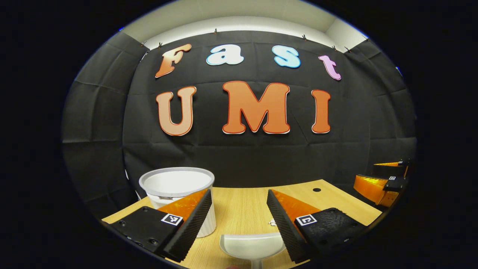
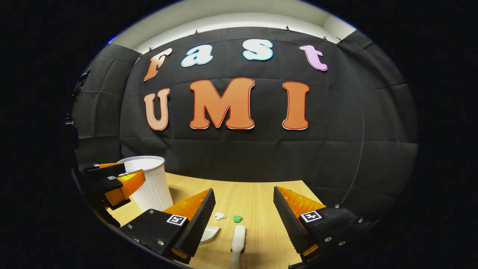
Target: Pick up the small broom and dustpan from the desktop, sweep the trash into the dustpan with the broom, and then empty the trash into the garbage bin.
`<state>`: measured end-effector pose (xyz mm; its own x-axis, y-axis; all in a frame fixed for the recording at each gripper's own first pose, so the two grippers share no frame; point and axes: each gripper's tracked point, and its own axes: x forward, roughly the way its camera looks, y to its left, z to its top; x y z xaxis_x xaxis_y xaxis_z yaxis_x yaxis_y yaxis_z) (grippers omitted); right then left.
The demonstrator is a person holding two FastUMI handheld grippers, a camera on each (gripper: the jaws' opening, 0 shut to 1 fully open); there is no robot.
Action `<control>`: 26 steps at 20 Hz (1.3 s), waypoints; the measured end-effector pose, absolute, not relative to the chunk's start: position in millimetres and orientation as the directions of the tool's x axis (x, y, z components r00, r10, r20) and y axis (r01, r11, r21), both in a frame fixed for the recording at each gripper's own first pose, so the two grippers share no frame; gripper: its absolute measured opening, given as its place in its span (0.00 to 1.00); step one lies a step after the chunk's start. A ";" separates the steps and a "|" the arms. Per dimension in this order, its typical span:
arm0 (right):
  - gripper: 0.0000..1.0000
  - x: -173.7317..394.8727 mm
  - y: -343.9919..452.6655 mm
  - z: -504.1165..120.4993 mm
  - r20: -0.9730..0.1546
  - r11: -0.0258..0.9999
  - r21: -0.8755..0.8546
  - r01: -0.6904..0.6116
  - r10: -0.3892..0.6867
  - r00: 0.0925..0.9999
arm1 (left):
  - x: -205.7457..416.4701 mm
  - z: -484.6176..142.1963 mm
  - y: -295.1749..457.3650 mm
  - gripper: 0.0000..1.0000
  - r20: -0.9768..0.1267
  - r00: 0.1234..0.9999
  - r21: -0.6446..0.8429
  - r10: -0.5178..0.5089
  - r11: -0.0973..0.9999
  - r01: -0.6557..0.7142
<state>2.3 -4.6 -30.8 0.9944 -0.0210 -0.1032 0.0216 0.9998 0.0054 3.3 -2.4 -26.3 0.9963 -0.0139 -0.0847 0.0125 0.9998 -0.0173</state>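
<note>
Broom [image 2: 238, 241] lies w/ long axis toward 12 o'clock, scraps [image 2: 227, 217] just ahead. Right gripper [image 2: 243, 213] and left gripper [image 1: 239, 215] spread wide, both empty; dustpan [image 1: 252, 246] below left.

A light wood-grain surface [image 2: 257, 201] is seen carrying a white ribbed garbage bin [image 1: 179, 194] standing upright near its far left edge, and a small dark round hole [image 1: 316, 189] is seen in the top toward the far right. A white dustpan [image 1: 252, 246] is laid flat just beside the bin, and a white small broom [image 2: 237, 239] is laid near it. A crumpled white scrap [image 2: 219, 215] and a green scrap [image 2: 237, 219] are found just beyond the broom's tip, close together.
</note>
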 end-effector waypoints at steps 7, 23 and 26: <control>0.95 5.5 -3.3 -54.8 -0.184 1.000 -0.010 0.014 -0.016 0.983 | 8.7 -53.2 -7.4 0.94 -0.173 0.985 -0.018 -0.023 1.000 0.020; 0.95 2.3 11.9 -205.9 -0.646 0.999 -0.002 -0.040 0.029 0.763 | -29.9 -220.4 -48.4 0.96 -0.711 0.668 -0.202 -0.222 0.973 0.108; 0.95 -3.6 9.4 -244.8 -0.758 0.999 -0.018 -0.036 0.010 0.653 | -56.1 -250.8 -50.9 0.97 -0.830 0.509 -0.202 -0.230 0.973 0.110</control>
